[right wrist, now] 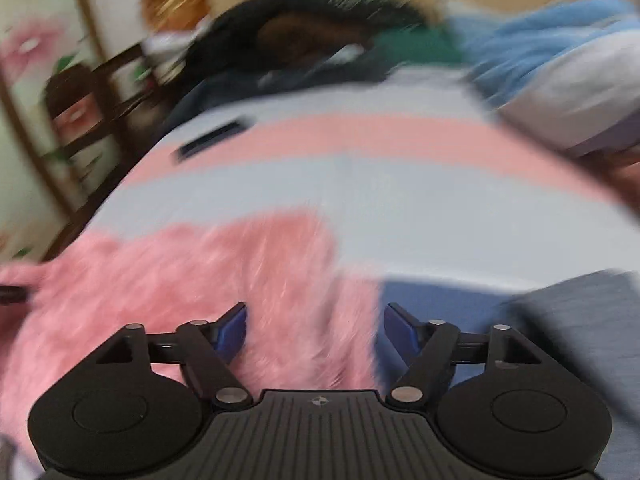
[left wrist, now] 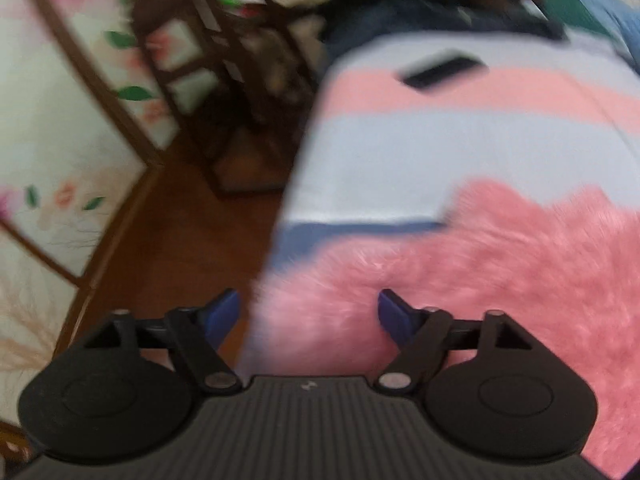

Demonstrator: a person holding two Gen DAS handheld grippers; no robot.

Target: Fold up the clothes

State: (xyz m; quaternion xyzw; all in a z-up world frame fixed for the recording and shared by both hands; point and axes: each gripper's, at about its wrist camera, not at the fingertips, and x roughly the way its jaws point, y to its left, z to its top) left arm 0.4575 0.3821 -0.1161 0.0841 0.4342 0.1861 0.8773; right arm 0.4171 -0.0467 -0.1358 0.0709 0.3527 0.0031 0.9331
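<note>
Support: bed (right wrist: 360, 216) with a sheet striped pale blue, pink and darker blue.
Near end: fluffy pink garment (left wrist: 500, 280) lying on the sheet.
Far end: flat dark rectangular object (left wrist: 440, 68); heap of dark, green and light-blue clothes (right wrist: 400, 36).
Right edge: grey fabric (right wrist: 580, 312).

One fluffy pink garment (left wrist: 480, 264) lies on one striped bed (left wrist: 400, 148). One dark flat object (left wrist: 440, 68), perhaps a phone. Two grippers: left (left wrist: 309, 312), right (right wrist: 315, 326).
</note>
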